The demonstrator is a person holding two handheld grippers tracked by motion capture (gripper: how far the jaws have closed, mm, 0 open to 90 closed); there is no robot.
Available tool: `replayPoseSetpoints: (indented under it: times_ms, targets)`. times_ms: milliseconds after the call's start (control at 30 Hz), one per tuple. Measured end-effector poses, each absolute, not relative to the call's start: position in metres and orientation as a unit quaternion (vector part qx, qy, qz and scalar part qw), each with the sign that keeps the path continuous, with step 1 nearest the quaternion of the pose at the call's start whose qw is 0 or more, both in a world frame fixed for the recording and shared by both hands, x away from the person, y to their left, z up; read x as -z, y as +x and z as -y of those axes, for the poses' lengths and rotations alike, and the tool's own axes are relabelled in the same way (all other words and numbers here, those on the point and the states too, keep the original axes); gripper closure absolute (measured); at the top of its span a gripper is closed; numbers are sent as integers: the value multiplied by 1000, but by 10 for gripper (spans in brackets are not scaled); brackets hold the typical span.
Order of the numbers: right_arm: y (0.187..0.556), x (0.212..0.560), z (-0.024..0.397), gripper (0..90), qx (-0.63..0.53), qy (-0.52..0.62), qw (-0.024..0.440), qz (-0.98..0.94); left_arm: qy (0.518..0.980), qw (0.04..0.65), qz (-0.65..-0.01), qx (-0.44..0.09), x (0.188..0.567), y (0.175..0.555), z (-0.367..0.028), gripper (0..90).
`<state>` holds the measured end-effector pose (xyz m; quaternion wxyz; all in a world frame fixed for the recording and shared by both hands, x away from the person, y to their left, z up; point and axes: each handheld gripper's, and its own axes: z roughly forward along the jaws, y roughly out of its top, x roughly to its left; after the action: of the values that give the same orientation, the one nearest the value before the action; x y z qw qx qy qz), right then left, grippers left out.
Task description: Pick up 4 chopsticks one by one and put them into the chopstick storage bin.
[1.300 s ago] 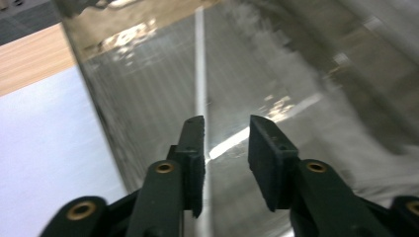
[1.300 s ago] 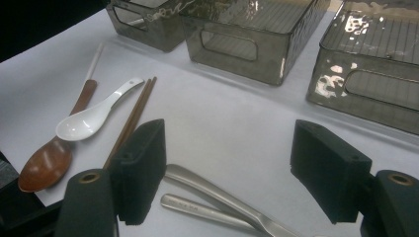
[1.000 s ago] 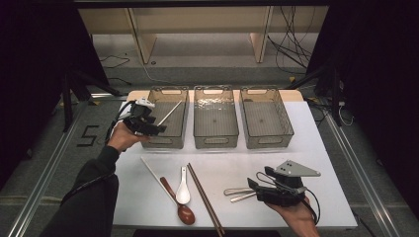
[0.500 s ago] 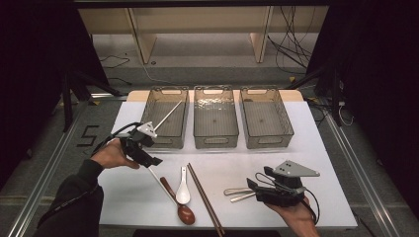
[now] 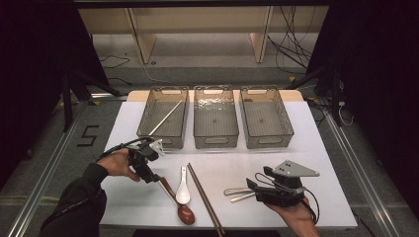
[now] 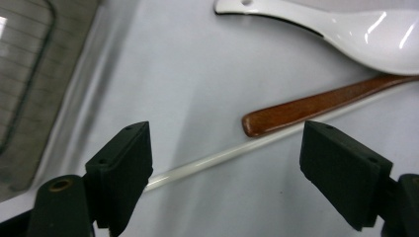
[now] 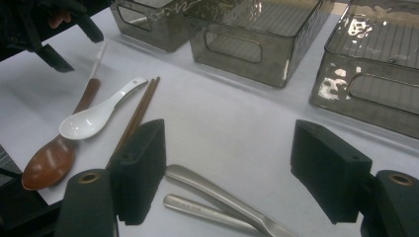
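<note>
Left gripper (image 5: 157,178) low at bench (image 5: 321,148) 8 o'clock, fingers just been opening, released, nothing pinched. White chopstick (image 6: 237,150) lies between them, beside brown spoon (image 6: 316,106). Advice: straddle chopstick alone, avoid spoon handle. Right gripper (image 5: 251,186) fingers released over metal cutlery (image 7: 217,197).

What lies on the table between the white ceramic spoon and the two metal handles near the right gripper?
A pair of dark wooden chopsticks lies between the white spoon and the metal handles, on otherwise bare tabletop. The high view shows it; the right gripper view confirms it.
</note>
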<state>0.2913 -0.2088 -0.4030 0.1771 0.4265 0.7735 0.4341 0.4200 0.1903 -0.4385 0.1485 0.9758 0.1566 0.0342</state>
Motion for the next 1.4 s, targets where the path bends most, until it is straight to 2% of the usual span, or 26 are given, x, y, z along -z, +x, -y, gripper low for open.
replayPoseSetpoints:
  times_ms: [200, 967, 1400]
  targets:
    - [291, 403, 208, 306, -434, 425, 176, -774, 983, 122, -136, -29, 447, 421, -190, 216]
    - [291, 403, 207, 306, -432, 423, 173, -777, 989, 103, -106, -1, 466, 421, -186, 295]
    - [291, 403, 209, 307, -434, 425, 174, -775, 996, 50, -79, -7, 462, 411, -186, 459]
